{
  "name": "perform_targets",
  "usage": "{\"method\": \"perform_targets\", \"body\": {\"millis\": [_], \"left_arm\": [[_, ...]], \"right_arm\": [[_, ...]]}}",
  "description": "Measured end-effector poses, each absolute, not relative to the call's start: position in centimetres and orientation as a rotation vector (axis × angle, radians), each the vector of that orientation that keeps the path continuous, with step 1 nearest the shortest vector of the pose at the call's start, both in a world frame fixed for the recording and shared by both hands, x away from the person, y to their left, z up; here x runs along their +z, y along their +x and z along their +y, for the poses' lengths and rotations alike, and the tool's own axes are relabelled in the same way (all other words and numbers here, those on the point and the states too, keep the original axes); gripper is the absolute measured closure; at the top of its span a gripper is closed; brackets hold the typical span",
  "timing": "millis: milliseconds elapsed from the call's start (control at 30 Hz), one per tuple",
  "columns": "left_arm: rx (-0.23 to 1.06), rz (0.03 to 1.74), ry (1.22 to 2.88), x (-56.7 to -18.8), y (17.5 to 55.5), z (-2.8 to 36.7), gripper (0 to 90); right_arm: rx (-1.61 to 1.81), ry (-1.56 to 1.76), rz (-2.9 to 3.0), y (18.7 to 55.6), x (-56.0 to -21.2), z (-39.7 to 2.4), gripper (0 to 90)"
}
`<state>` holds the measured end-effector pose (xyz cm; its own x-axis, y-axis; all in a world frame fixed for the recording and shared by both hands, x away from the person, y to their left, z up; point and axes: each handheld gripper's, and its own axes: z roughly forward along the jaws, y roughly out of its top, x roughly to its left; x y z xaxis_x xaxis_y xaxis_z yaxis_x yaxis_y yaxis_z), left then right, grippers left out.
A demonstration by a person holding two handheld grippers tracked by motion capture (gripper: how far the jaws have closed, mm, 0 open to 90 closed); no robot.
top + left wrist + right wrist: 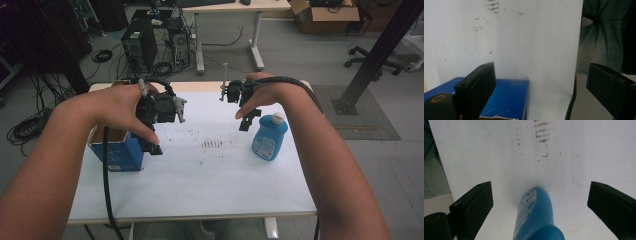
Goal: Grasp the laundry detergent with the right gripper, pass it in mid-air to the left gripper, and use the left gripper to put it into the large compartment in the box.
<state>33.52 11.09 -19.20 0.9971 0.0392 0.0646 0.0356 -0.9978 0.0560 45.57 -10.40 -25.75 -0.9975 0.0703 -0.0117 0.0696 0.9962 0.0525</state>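
Observation:
A blue box [120, 154] with an open top stands at the left of the white table [200, 192]. My left gripper [153, 143] hangs over the box's right edge, tilted down, jaws open and empty. In the left gripper view the box [507, 98] lies low between the spread jaws of the left gripper [540, 82]. A blue bottle [269, 137] with a white cap stands at the right. My right gripper [248, 120] hovers just left of its cap. In the right gripper view the bottle [536, 217] rises between the open jaws of the right gripper [540, 197], untouched by them.
Dark smudges [212, 144] mark the table's middle. On the floor behind the table are a computer tower [140, 45], cables and a desk leg [257, 40]. A black slanted post [372, 60] stands at the right. The person's clothing [604, 42] lies past the table's near edge.

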Motion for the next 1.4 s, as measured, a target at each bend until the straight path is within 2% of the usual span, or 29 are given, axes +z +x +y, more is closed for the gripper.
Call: {"method": "perform_targets", "body": {"millis": [533, 867, 1400], "left_arm": [[0.09, 0.063, 3.073, -19.4, 34.0, 11.0, 8.8], [0.107, 0.08, 3.068, -18.9, 33.8, 11.2, 6.4], [0.105, 0.108, 3.086, -19.7, 34.5, 11.0, 6.5]], "right_arm": [[0.136, 0.12, 3.098, 45.2, -24.4, -10.9, 5.8], [0.233, 0.118, 3.054, 43.7, -20.8, -12.0, 5.9], [0.273, 0.134, 3.008, 41.3, -17.6, -14.7, 5.9]]}}
